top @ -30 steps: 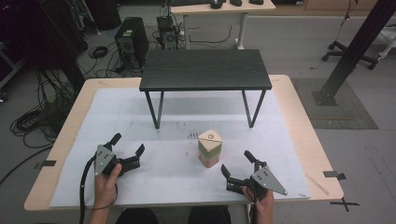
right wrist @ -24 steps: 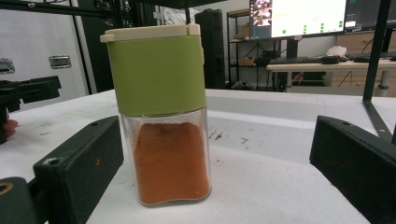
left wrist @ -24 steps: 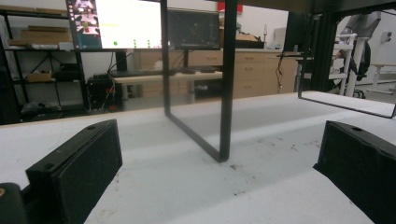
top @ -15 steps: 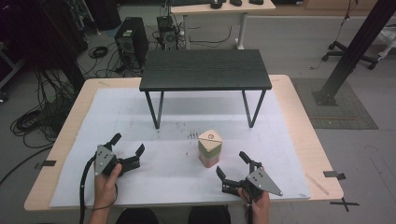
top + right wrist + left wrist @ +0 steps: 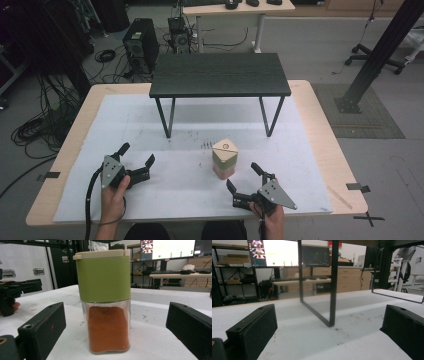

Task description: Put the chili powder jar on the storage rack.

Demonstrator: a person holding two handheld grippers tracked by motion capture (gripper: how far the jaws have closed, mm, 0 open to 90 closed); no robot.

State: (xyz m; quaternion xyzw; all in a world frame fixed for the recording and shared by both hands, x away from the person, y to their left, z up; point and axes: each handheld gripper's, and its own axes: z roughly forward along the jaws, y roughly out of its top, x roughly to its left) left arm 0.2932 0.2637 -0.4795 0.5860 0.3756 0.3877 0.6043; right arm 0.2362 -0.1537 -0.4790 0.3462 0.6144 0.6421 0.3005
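A spice jar (image 5: 225, 159) with a green sleeve, cream lid and orange-red powder stands upright on the white sheet, in front of the small black table (image 5: 220, 75). My right gripper (image 5: 241, 175) rests open just in front and to the right of the jar, pointing at it. In the right gripper view the jar (image 5: 105, 302) stands just beyond the tips of the two black fingers (image 5: 42, 327), apart from them. My left gripper (image 5: 137, 153) lies open on the sheet at the left, pointing toward the table's leg (image 5: 333, 282), with nothing between its jaws.
The black table stands on thin legs (image 5: 171, 117) across the back half of the sheet. The wooden tabletop's edge (image 5: 325, 150) runs to the right. My left gripper (image 5: 20, 290) also shows beyond the jar in the right gripper view. Monitors and desks stand farther off.
My right gripper has slid a little to the left, closer to the jar. The left gripper and the jar have stayed put.
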